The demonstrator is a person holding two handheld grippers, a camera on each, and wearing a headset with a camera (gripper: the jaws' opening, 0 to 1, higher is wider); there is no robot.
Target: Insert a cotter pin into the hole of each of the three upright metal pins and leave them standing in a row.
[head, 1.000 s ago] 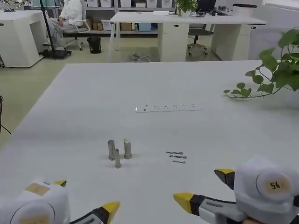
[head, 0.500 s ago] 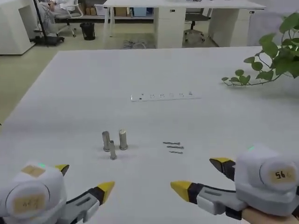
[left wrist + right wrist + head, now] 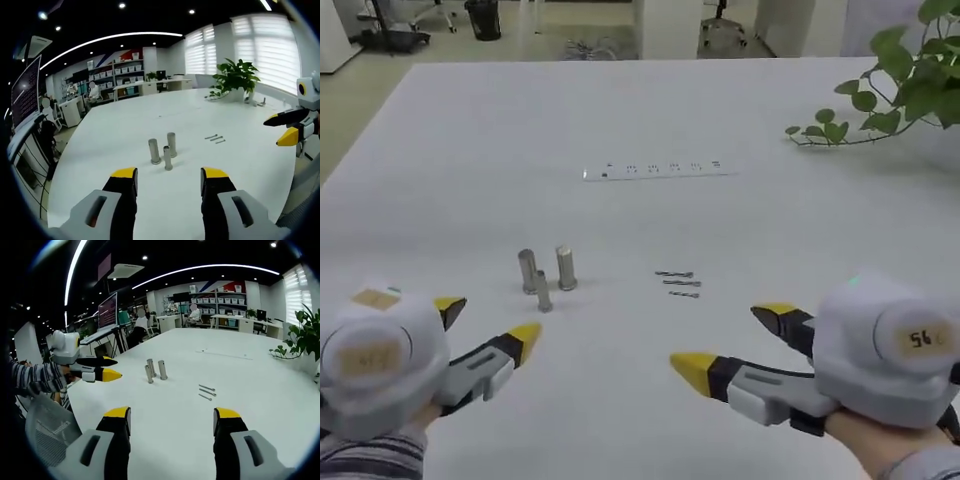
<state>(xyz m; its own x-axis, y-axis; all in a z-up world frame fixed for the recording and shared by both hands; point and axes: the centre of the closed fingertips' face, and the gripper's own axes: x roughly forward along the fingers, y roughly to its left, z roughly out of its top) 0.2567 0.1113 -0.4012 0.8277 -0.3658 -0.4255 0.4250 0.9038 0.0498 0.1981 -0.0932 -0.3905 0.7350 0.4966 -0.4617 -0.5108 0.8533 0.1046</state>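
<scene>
Jaws wide and empty, the left gripper (image 3: 488,320) waits with the three clustered metal pins (image 3: 545,275) at its one o'clock, the right gripper (image 3: 730,338) with the cotter pins (image 3: 677,283) at its eleven, seemingly poised for pickup.

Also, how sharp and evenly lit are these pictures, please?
Head view: sharp, even light; three upright grey metal pins cast faint shadows on the white table. Left gripper view: fisheye bows the ceiling light strip. Right gripper view: same bowing; thin metal cotter pins stay sharp.
</scene>
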